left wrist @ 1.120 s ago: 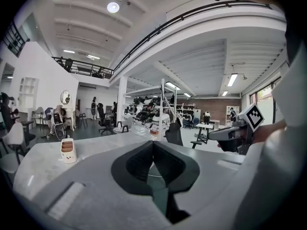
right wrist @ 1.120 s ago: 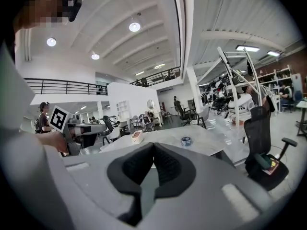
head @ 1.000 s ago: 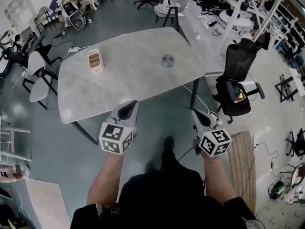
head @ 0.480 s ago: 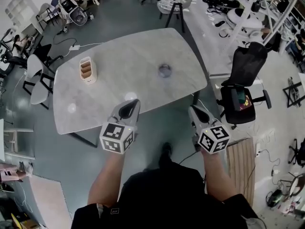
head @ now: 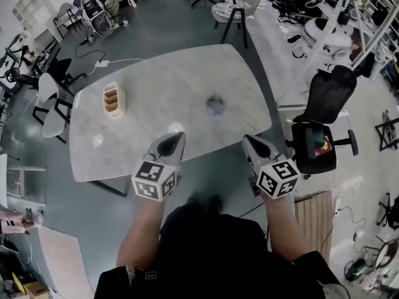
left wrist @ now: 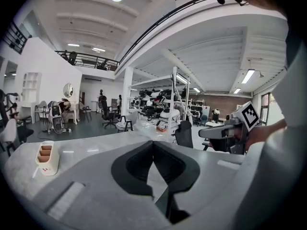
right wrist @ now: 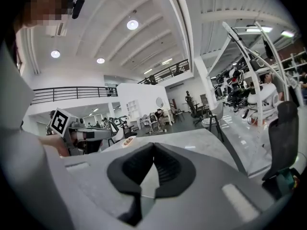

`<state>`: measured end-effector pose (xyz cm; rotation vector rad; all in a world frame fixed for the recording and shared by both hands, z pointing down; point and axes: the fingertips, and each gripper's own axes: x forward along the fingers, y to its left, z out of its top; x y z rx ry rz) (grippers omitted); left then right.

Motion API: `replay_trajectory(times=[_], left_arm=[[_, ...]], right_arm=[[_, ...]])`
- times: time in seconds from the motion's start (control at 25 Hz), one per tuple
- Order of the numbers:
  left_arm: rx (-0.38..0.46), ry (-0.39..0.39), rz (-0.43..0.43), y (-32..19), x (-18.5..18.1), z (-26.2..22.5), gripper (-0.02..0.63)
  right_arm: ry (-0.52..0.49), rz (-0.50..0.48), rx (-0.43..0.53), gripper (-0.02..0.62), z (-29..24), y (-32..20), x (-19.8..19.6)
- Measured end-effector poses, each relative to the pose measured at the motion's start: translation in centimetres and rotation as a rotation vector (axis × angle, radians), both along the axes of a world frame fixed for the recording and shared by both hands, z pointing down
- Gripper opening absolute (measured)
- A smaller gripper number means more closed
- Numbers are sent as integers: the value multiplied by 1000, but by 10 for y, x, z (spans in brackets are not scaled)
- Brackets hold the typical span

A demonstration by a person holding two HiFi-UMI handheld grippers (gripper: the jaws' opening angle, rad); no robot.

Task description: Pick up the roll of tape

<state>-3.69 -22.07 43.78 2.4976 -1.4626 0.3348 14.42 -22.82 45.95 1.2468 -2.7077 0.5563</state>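
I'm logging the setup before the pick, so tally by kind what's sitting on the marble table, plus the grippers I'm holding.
Roll of tape: 1
Cream compartment holder: 1
Grippers: 2, the left gripper and the right gripper, both with jaws together and empty
Total: 4

The person wears a black short-sleeved top [head: 212, 254] with a small pale mark near the left sleeve's hem. The left gripper [head: 175, 137] and right gripper [head: 248, 141] look alike. Each has a smooth, rounded light-grey shell with ribbed black pads [left wrist: 136, 164] inside. At the back sits a white cube [head: 153, 179] printed with black square markers.
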Motion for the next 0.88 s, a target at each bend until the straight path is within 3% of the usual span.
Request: replay_trajectory(times=[0.32,0.56,0.88], left_arm=[[-1,22,48,-54,-17,-3,3],[-16,43,78,-107,-54,6,3],[-75,27,202,-153,-58,32,3]], right_arm=[[28,2,-7,3,-5,-51,-25],[62,45,-22,3,-2,-104,-51],[96,89,-59,3,11,-139,-63]])
